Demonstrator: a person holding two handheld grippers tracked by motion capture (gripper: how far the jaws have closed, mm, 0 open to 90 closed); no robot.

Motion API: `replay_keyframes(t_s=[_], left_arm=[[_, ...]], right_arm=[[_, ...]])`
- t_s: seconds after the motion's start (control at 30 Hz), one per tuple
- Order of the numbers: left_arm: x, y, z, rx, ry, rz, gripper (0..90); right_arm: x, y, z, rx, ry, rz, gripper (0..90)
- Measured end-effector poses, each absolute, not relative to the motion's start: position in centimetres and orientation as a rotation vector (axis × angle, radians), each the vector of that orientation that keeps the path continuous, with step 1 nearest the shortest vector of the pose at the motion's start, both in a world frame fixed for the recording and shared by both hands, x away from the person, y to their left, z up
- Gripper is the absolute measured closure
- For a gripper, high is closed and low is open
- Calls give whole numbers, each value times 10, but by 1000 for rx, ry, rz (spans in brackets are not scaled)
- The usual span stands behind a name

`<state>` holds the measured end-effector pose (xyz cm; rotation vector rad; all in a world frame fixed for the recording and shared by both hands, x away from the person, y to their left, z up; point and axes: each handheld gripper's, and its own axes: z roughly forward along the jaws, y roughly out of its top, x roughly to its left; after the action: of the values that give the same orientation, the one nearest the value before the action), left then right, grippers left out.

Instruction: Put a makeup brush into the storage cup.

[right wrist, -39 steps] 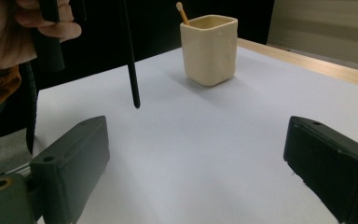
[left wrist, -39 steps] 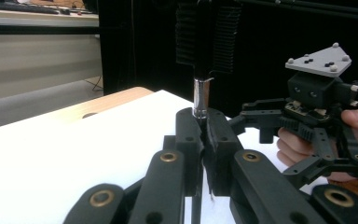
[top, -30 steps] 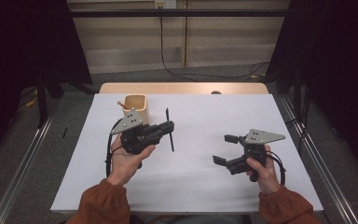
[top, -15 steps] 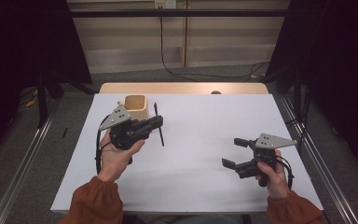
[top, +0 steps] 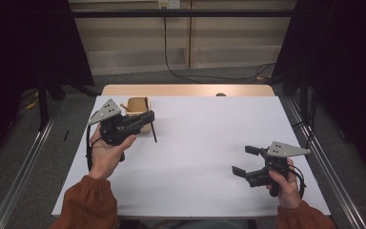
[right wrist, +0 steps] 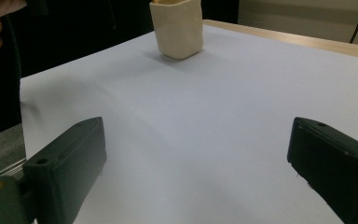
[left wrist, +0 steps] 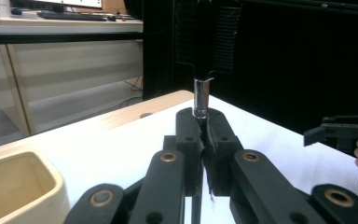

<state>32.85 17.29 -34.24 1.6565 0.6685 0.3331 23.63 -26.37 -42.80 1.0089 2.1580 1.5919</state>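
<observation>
My left gripper (top: pixel 148 117) is shut on the thin handle of a black brush (top: pixel 153 134), held just right of a cream cup (top: pixel 136 106) at the table's far left. In the left gripper view the jaws (left wrist: pixel 204 135) clamp the handle, and the brush's metal ferrule (left wrist: pixel 200 95) and dark head rise above them, with the cup (left wrist: pixel 18 186) at lower left. Something brown lies in the cup. My right gripper (top: pixel 243 160) hovers open over the near right of the table, nothing between its jaws (right wrist: pixel 196 154). The cup (right wrist: pixel 177 28) stands far ahead of it.
A white sheet (top: pixel 205 138) covers the table, with a wooden strip (top: pixel 186 90) along the far edge and a small dark thing (top: pixel 220 94) on it. Metal rails (top: pixel 24 162) run beside both sides. The other gripper (left wrist: pixel 335 133) shows at the right of the left gripper view.
My left gripper carried the brush left and away, up beside the cup. My right gripper drifted right and toward the near edge, still open.
</observation>
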Motion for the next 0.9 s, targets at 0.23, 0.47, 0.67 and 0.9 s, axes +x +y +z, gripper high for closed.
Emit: replay_keyframes(t_s=[0.23,0.47,0.67,0.9], left_arm=[[332,177,-343,1649,679,335,858],[335,182,-337,1648,687,350,858],[339,189,-332,1629,700,355,858],[347,192,-326,1632,720,373,858]], right_arm=[[231,-267,-435,1014,2145,1596,34],[229,-266,-434,975,2150,1617,34],[229,-267,-434,987,2140,1613,32],[229,-267,-434,998,2139,1617,17]])
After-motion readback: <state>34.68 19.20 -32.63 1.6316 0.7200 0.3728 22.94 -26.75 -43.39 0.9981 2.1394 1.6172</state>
